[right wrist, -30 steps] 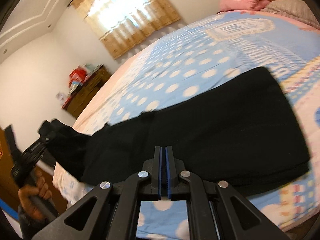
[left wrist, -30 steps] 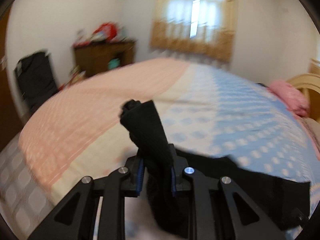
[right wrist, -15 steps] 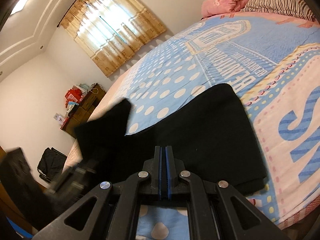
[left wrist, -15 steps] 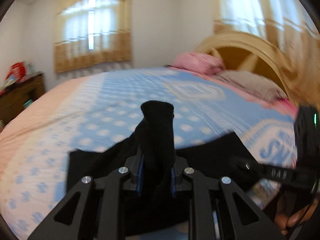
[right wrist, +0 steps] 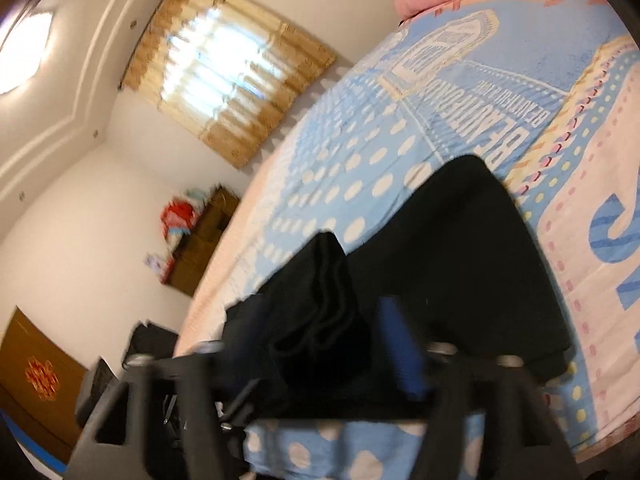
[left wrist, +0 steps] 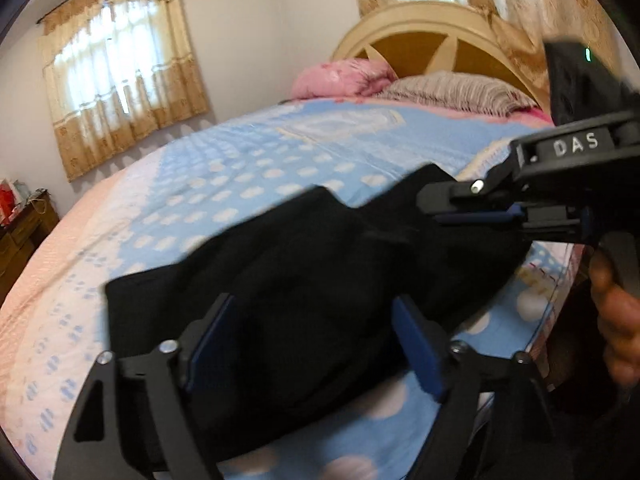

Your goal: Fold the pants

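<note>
Holding both tongs low over the near edge of the bed (left wrist: 280, 152), I see the black pants (left wrist: 320, 280) lying on its blue dotted cover, folded into a thick band. In my left view the band runs from lower left up toward the right, where its far end passes under my right tongs (left wrist: 472, 212).

My left tongs (left wrist: 316, 344) are spread wide, the blue pads apart with the cloth between them but not pinched. My right tongs (right wrist: 324, 340) in their own view are also spread; a bunched ridge of fabric stands up between the fingers, and blur keeps me from telling whether either pad touches it. Seen side-on from the left, the right tongs sit right at the cloth's far end.

From the right view the pants stretch away toward the printed lettering on the cover, their long axis pointing up and to the right.

Only the left view shows my right hand (left wrist: 616, 320) on its grip and the headboard (left wrist: 432, 36). Both views show the pink pillow (left wrist: 344, 78) and striped pillow (left wrist: 452, 90) at the head of the bed. Only the right view shows the ceiling light (right wrist: 24, 52) and the brown door (right wrist: 40, 384). A curtained window (right wrist: 232, 84) and a cluttered dresser (right wrist: 200, 244) stand farthest off.
</note>
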